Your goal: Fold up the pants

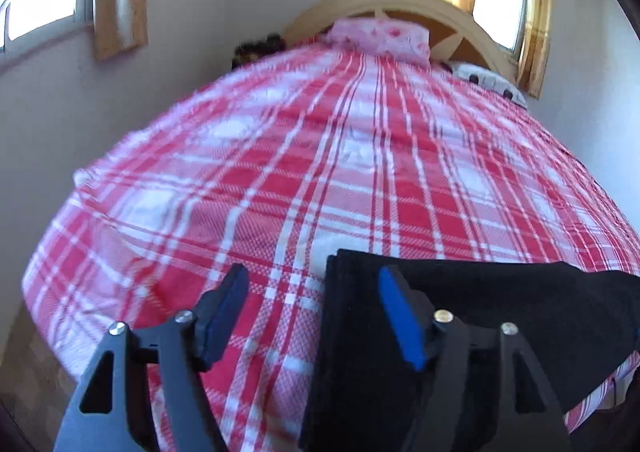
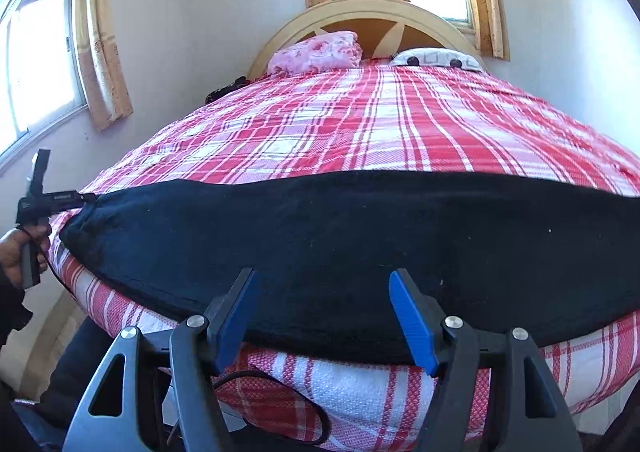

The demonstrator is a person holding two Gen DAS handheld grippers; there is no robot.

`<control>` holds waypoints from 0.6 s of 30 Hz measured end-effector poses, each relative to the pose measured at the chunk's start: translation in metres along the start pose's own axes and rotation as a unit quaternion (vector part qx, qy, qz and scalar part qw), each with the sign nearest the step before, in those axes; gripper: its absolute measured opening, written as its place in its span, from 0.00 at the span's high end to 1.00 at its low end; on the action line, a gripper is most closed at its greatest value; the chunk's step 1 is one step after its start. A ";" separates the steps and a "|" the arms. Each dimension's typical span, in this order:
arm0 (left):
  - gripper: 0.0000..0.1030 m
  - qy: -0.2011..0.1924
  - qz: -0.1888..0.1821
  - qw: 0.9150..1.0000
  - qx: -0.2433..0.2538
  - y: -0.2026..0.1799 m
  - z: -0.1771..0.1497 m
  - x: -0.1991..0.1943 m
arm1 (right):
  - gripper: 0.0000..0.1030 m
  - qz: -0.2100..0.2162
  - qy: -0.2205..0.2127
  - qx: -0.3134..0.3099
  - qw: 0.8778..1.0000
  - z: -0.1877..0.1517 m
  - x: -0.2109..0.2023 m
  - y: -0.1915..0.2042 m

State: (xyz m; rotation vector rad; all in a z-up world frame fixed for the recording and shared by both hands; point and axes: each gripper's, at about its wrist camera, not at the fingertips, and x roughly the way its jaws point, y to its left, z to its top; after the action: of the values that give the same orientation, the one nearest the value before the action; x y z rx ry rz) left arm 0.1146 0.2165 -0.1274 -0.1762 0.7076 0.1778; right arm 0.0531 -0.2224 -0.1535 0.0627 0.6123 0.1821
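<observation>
Black pants along bedspread edge; both claws open.

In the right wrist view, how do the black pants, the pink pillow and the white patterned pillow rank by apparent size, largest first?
1. Black pants: by far the largest, spread across the near edge of the bed.
2. and 3. Pink pillow and white patterned pillow: both small and far off by the headboard; they look alike, so I cannot rank them.

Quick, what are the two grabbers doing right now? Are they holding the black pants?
Left gripper: open, holding nothing, at the end of the black pants.
Right gripper: open, holding nothing, fingers over the pants' near edge.
</observation>
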 end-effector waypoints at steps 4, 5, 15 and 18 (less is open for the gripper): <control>0.23 -0.022 -0.018 0.999 0.024 -0.021 -0.016 -0.026 | 0.33 0.018 -0.007 -0.025 0.999 -0.002 -0.002 0.015; 0.23 -0.019 -0.024 0.999 0.031 -0.028 -0.020 -0.026 | 0.33 0.021 -0.003 -0.030 0.999 -0.003 -0.001 0.018; 0.17 0.009 0.009 0.995 0.096 -0.069 -0.053 0.003 | 0.33 -0.003 0.051 -0.068 0.996 -0.017 0.024 0.025; 0.17 0.005 0.001 0.997 0.079 -0.070 -0.047 -0.009 | 0.33 -0.002 0.056 -0.061 0.997 -0.015 0.019 0.024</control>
State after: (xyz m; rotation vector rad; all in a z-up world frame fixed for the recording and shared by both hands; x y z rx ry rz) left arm 0.0942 0.1375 -0.1497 -0.0245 0.7289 0.1224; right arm 0.0562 -0.1952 -0.1738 -0.0670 0.7110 0.2207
